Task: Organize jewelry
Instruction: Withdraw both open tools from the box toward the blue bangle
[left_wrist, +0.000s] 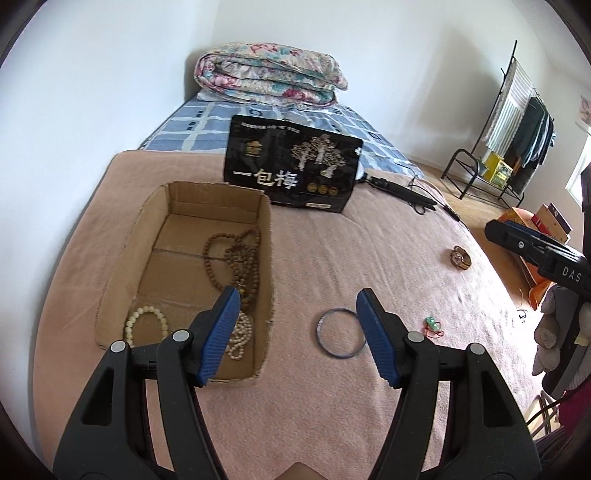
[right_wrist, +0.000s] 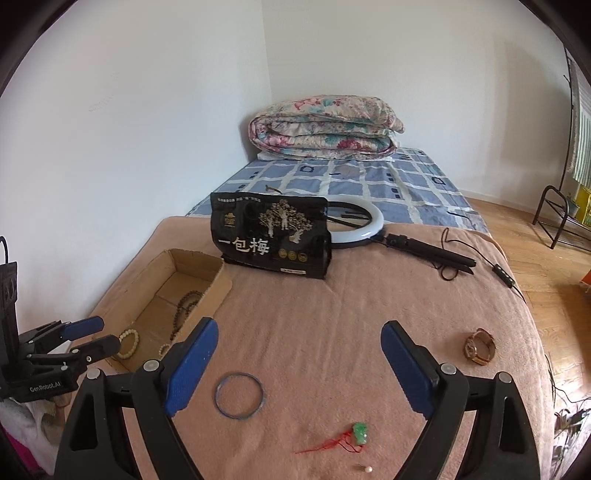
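Writing "一包梅" showed on the black snack bag (right_wrist: 271, 236) at centre frame; I held both left gripper (left_wrist: 295, 314) and right gripper (right_wrist: 299, 350) released, "GenRobot.AI" lower left.

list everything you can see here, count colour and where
cardboard box: 1, brown, left on blanket
bead necklaces: brown, count unclear, in box
bead bracelet: 1, cream, in box
pearl strand: 1, white, in box
bangle: 1, blue, on blanket beside box
jade pendant: 1, green, red cord, on blanket
loose pearl: 1, white, near pendant
watch: 1, brown-gold, right on blanket
snack bag: 1, black, behind box
ring light: 1, white, behind bag
quilt: 1, floral, folded at far end
blanket: 1, pink
left gripper: open
right gripper: open
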